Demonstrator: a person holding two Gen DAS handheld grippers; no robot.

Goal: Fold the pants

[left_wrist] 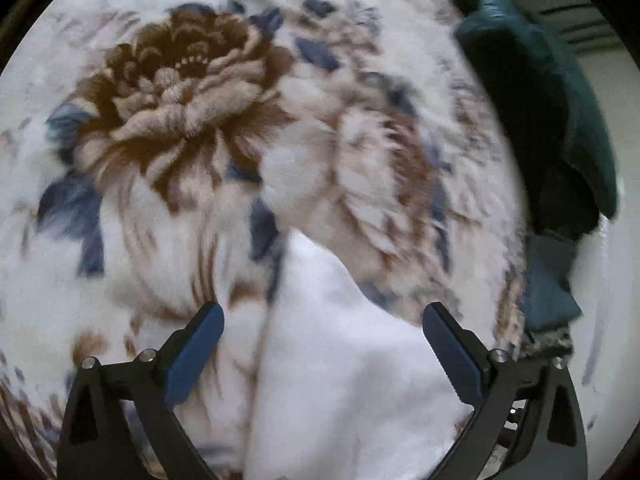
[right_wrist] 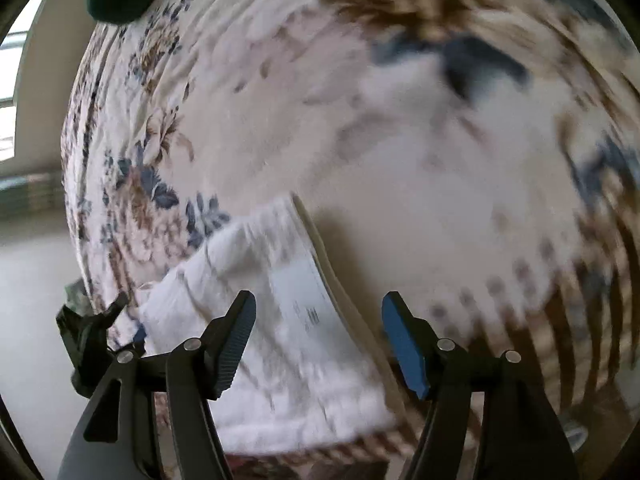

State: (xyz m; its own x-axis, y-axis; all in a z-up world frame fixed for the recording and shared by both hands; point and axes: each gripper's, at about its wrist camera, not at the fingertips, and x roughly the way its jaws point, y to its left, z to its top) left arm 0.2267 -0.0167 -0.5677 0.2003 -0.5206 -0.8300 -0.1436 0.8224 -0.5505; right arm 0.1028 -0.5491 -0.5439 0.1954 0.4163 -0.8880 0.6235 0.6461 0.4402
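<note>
Above floral blanket (left_wrist: 168, 92): left gripper (left_wrist: 323, 344) and right gripper (right_wrist: 319, 334) both spread wide, empty, over white pants (right_wrist: 288, 320). Fabric motion-blurred; garment edges cut off.

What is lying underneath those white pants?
The white fabric pants lie on a fluffy floral blanket with brown and blue flowers, which shows all around them. Whatever lies beneath the blanket is covered.
</note>
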